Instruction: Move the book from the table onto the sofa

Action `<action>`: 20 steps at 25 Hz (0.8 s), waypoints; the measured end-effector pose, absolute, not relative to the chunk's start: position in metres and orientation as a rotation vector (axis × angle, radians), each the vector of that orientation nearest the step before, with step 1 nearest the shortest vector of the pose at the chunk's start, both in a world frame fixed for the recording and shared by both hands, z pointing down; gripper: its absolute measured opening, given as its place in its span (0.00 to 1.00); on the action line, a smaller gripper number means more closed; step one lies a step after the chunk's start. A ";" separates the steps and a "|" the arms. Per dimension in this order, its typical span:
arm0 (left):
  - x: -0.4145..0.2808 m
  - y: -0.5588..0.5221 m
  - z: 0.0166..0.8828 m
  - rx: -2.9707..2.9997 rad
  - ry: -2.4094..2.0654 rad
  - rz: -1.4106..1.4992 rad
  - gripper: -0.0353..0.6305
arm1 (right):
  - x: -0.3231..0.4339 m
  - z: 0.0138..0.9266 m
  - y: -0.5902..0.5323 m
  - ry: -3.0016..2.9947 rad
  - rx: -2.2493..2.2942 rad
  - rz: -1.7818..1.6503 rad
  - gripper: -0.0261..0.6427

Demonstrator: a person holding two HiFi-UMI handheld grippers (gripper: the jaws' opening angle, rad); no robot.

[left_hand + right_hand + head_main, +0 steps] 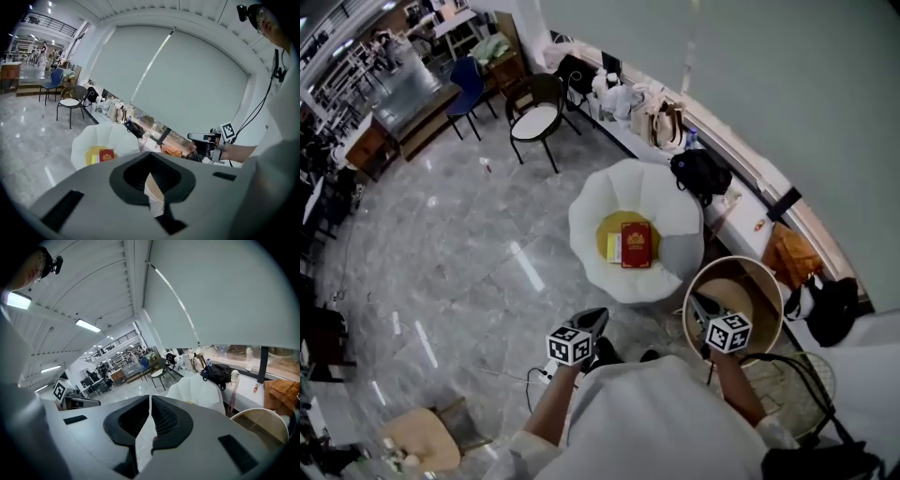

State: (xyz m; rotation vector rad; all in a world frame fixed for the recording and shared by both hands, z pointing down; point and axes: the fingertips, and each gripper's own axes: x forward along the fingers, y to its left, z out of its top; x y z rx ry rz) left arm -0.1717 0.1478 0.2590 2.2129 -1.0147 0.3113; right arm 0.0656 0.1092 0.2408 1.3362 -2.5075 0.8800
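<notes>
The red book (636, 245) lies flat on the yellow cushion (614, 228) of the white shell-shaped sofa (591, 216), with a small pale booklet (614, 248) beside it. In the left gripper view the red book (106, 155) shows on the sofa (93, 136), far ahead. My left gripper (601, 316) is shut and empty, held in the air short of the sofa's near edge. My right gripper (697, 302) is shut too, with nothing in it, above the round wooden table (766, 281). Both pairs of jaws meet in the gripper views (150, 155) (150, 397).
A black backpack (701, 173) and bags (661, 117) sit on the window ledge behind the sofa. A black chair with a white seat (534, 117) and a blue chair (469, 84) stand further off. A wooden stool (417, 441) is at the lower left.
</notes>
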 end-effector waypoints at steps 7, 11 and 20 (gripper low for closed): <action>-0.185 0.132 0.248 2.266 -0.970 0.334 0.06 | 0.051 0.241 0.113 -2.484 1.408 0.907 0.10; -0.187 0.123 0.243 2.295 -0.952 0.338 0.06 | 0.048 0.237 0.115 -2.481 1.418 0.892 0.10; -0.183 0.106 0.233 2.314 -0.930 0.308 0.06 | 0.051 0.226 0.106 -2.447 1.444 0.833 0.10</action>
